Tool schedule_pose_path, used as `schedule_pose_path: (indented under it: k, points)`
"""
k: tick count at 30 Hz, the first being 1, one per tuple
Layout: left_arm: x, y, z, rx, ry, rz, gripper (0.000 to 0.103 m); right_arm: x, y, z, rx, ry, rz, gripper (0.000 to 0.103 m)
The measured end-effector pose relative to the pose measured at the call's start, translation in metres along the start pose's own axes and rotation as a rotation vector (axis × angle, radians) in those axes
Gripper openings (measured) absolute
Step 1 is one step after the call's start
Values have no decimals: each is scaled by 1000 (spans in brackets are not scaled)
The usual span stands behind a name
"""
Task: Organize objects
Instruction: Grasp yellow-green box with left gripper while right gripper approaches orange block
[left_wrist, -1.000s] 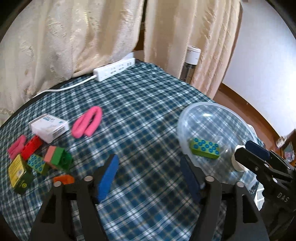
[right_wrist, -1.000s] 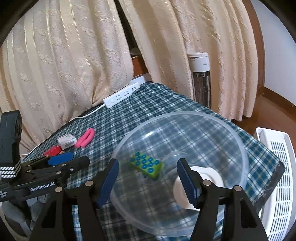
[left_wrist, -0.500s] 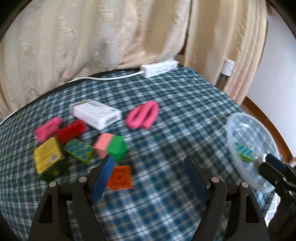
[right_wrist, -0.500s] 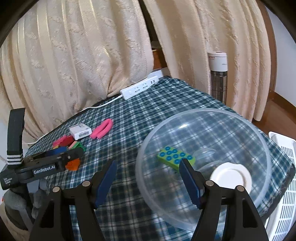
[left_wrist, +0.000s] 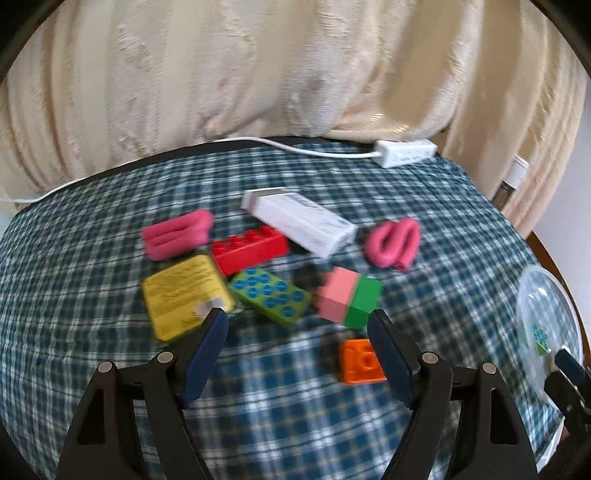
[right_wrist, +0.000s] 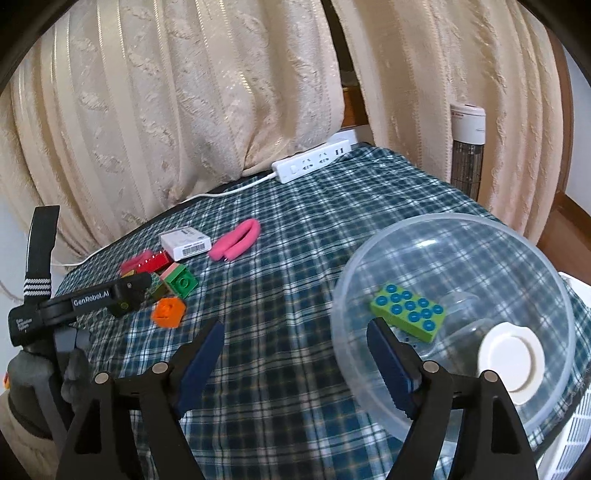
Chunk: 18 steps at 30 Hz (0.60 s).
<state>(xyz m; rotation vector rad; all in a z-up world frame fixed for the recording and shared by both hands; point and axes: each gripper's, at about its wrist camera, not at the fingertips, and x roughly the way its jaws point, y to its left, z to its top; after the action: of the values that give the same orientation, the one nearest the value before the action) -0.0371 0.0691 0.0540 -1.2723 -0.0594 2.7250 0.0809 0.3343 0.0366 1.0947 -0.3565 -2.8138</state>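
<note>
- Left gripper: jaws wide apart, nothing between them, low centre of the left wrist view, over the checked tablecloth. View is blurred.
- Right gripper: jaws opening, nothing gripped; its right finger overlaps the near-left wall of the clear bowl, touching or not, can't tell.
- Clear bowl sits lower right of the right wrist view; inside it a green block with blue studs and a white round lid-like disc (in or under the bowl, unclear).
- Pile of loose items, centre of the left wrist view: yellow box, second green block with blue studs just beside it, red block behind, pink-and-green block right of centre, orange block just inside the right finger.
- White box upper centre, touching or very near the red block.
- Two pink foam curlers: one at left of the pile, one at right, apart from the rest.
- White power strip at the far table edge, upper right, cord running left.
- Cream curtain fills the top.
- White tower heater upper right of the right wrist view, behind the table.
</note>
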Motion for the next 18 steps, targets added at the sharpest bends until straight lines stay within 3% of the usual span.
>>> schedule_pose_path:
  k: [18]
  points:
    - [26, 65, 6, -199, 25, 169, 79, 24, 27, -4, -44, 59, 47, 84]
